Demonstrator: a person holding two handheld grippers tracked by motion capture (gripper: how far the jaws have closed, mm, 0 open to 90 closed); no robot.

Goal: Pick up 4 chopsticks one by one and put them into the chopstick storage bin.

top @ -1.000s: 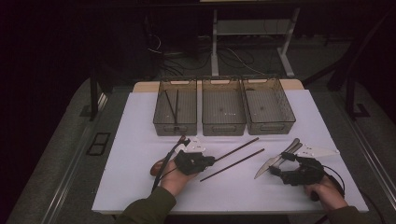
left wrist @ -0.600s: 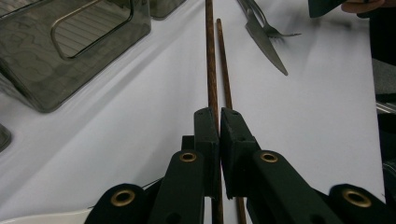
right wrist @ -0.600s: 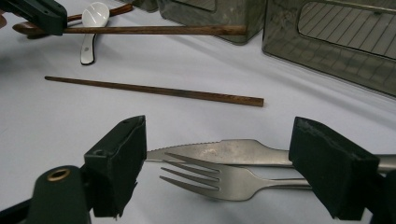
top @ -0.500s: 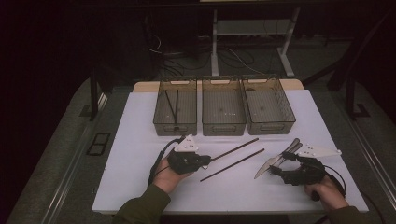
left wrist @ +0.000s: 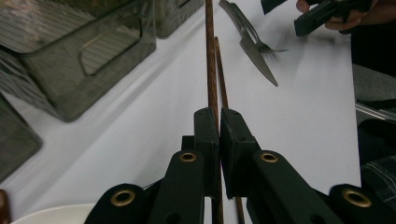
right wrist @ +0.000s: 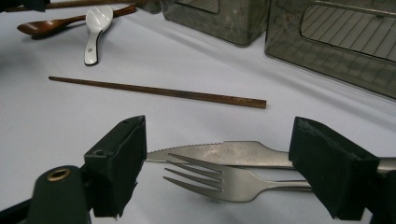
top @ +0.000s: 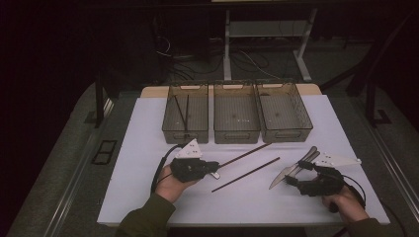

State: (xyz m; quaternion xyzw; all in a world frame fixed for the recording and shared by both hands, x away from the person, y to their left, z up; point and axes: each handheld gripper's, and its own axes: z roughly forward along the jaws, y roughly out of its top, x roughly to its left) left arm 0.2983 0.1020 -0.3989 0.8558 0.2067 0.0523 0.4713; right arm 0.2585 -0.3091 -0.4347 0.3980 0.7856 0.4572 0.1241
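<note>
At far left, the left bin point(top: 185, 114) held two chopsticks point(top: 181, 109); the other bins point(top: 236, 114) looked bare. On white table cover point(top: 143, 148), left gripper point(top: 213, 170) pinched a chopstick point(top: 244, 155); right gripper point(top: 289, 178) gaped wide around knife point(top: 289, 169) and fork point(right wrist: 219, 179).

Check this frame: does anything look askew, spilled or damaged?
Nothing stands out. The fork lies partly over the knife and one chopstick lies loose on the white sheet, as unsorted cutlery would. The bins stand straight.
</note>
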